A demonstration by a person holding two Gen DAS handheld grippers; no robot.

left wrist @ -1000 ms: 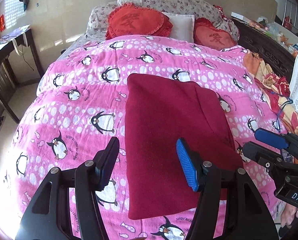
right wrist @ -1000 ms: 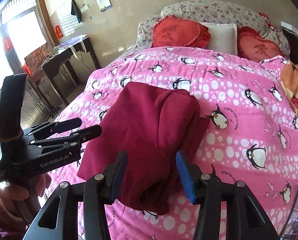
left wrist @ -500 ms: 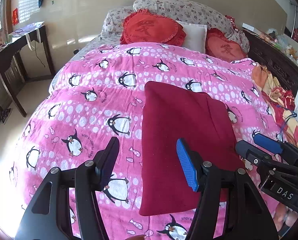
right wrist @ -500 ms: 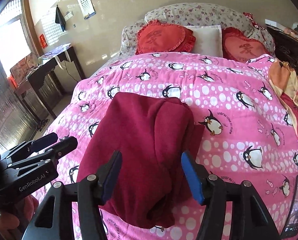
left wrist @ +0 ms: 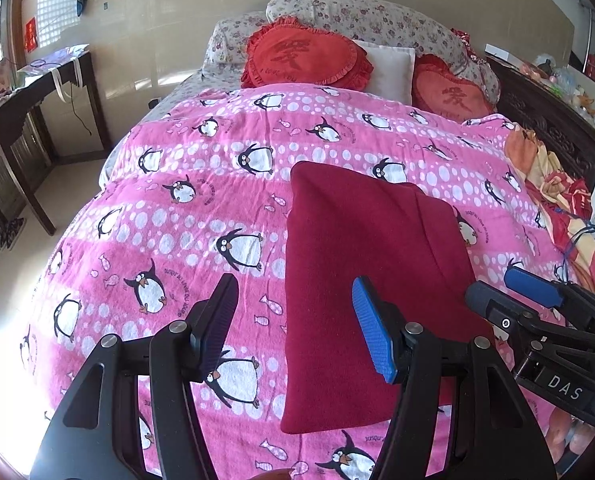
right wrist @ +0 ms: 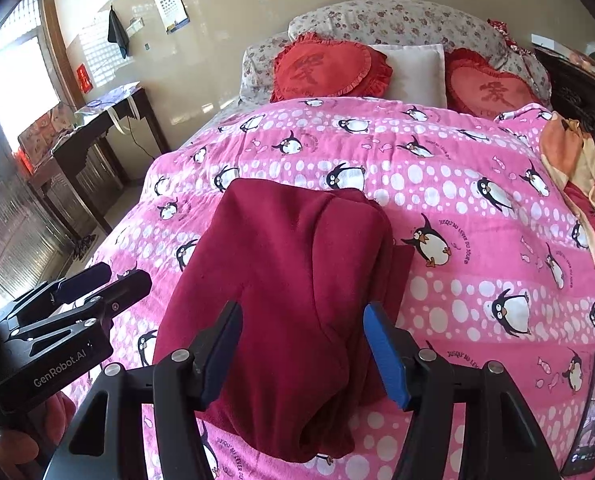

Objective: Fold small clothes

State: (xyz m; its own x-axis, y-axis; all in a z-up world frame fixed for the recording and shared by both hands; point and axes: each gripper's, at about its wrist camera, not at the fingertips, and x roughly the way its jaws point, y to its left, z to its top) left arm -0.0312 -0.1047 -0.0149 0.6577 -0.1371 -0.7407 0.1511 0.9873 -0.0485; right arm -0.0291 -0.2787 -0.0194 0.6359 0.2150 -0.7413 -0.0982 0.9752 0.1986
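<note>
Folded garment (left wrist: 369,280) lies centre frame on quilt (left wrist: 177,216). Left gripper (left wrist: 293,320) and right gripper (right wrist: 303,344) are held wide, empty. Soft, limp fleece; best pinched at a near corner.

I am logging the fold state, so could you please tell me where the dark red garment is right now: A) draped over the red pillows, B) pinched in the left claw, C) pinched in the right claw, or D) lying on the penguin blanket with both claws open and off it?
D: the dark red garment lies folded on the penguin blanket, while the left claw and right claw are open, gripping nothing.
</note>
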